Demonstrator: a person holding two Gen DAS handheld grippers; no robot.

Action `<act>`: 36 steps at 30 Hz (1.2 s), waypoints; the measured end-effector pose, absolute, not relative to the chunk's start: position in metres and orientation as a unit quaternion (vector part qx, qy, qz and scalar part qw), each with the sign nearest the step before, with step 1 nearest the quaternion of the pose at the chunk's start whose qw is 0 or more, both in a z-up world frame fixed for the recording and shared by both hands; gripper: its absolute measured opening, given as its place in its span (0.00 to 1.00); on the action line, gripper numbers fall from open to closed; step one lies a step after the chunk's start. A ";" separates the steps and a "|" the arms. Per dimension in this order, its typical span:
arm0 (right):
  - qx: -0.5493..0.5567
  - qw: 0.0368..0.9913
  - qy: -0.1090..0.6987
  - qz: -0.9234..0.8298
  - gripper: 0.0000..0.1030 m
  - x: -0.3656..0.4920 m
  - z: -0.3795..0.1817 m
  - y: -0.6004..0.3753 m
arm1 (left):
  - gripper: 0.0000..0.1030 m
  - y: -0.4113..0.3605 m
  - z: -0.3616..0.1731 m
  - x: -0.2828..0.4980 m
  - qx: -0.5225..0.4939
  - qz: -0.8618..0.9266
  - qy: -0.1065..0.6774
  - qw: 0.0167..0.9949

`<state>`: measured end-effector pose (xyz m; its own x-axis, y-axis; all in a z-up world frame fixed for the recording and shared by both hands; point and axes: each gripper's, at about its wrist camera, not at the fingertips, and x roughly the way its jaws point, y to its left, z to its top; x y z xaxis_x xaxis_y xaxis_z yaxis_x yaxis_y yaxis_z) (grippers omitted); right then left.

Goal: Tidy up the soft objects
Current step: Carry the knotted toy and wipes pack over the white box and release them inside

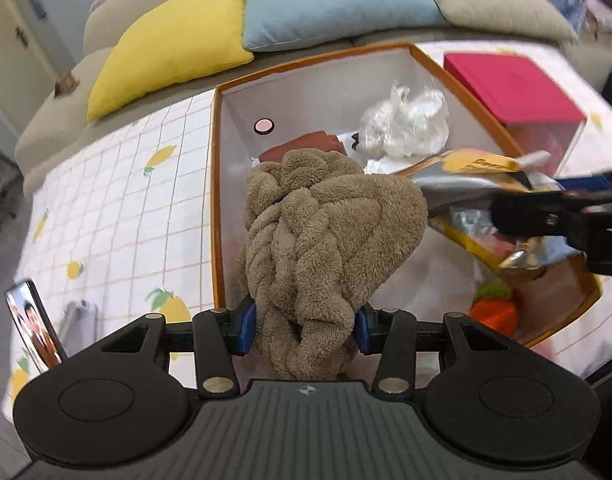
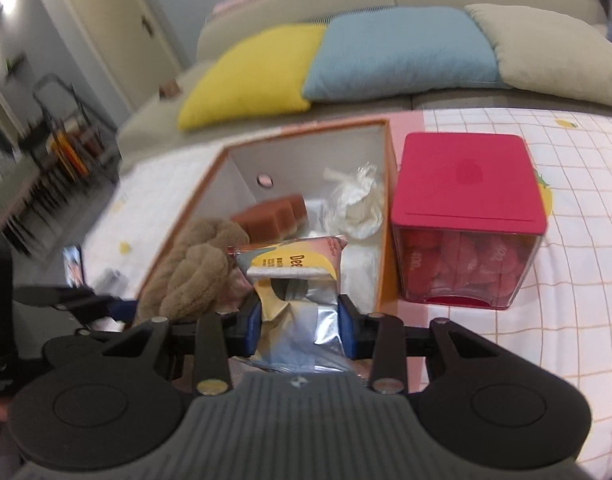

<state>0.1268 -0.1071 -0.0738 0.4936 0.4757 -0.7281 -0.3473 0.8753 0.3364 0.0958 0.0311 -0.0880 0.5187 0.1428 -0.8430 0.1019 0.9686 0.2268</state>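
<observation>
Towel [image 1: 329, 240], brown and fluffy, bunched into a loose wad: we hold it in the left tool [image 1: 304, 330], whose blue pads press on the lower part of the bundle at the middle bottom of the left wrist view. It hangs over the near left part of the orange box [image 1: 214, 184], which fills the centre of that frame. We judge it light, soft and easily squashed, unlikely to slip. A pinch through the thick middle of the wad, as now, looks best, since a loose edge would let it unfold.

Snack pouch [image 2: 296, 276], yellow and silver foil: we hold it in the right tool [image 2: 299, 326], jaws narrowed on its crumpled lower part, centre of the right wrist view, over the box's near side. We judge it light, crinkly and somewhat slick, so a grip across the folded foil seems safer than one on a flat face.

Already inside the box: crumpled clear plastic bag [image 1: 405, 124] at upper right, brown block [image 1: 302, 146] at the back, orange knitted piece [image 1: 493, 312] at lower right.

Beside the box, to its right on the checked counter [image 2: 577, 240]: red-lidded container [image 2: 465, 184], touching or nearly so.
</observation>
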 end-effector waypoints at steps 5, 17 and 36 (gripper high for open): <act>0.008 0.853 0.464 0.237 0.37 0.133 -0.079 -0.087 | 0.53 0.026 -0.106 0.104 0.174 0.013 0.512 0.841; -0.029 0.827 0.504 0.248 0.40 0.143 -0.101 -0.069 | 0.67 0.041 -0.108 0.115 0.125 -0.016 0.537 0.834; 0.032 0.853 0.457 0.251 0.41 0.132 -0.072 -0.109 | 0.38 0.082 -0.060 0.105 -0.037 -0.058 0.481 0.874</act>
